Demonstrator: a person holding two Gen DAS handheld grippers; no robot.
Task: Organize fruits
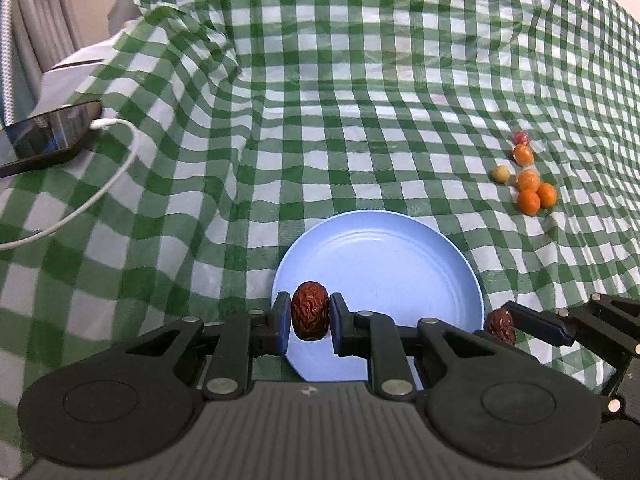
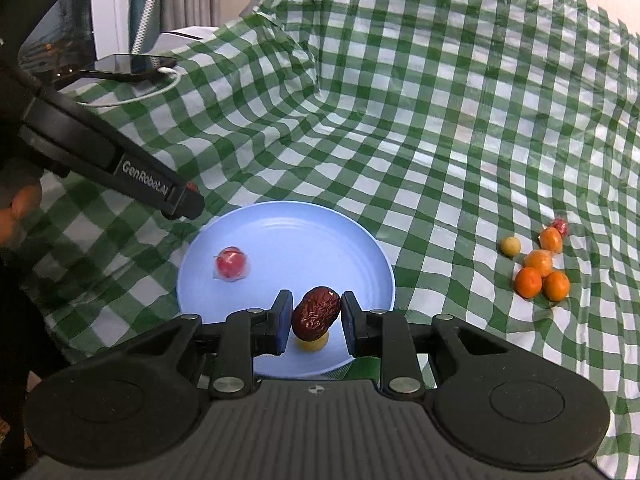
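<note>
My left gripper [image 1: 310, 318] is shut on a wrinkled red date [image 1: 310, 316], held above the near left rim of the blue plate [image 1: 380, 248]. My right gripper [image 2: 314, 318] is shut on a second red date [image 2: 316, 314] over the plate's near part [image 2: 288, 240]; it shows at the right of the left wrist view [image 1: 500, 326]. On the plate lie a wrapped red fruit [image 2: 231, 267] and a yellow fruit [image 2: 312, 345] under the held date. Right of the plate sit several small oranges [image 2: 538, 272], a yellow fruit [image 2: 511, 246] and a red wrapped fruit [image 2: 560, 226].
A green-and-white checked cloth [image 1: 360, 100] covers the table, wrinkled toward the back left. A black phone [image 1: 48, 136] with a white cable [image 1: 100, 192] lies at the far left. The left gripper's body [image 2: 120, 168] reaches in over the plate's left side.
</note>
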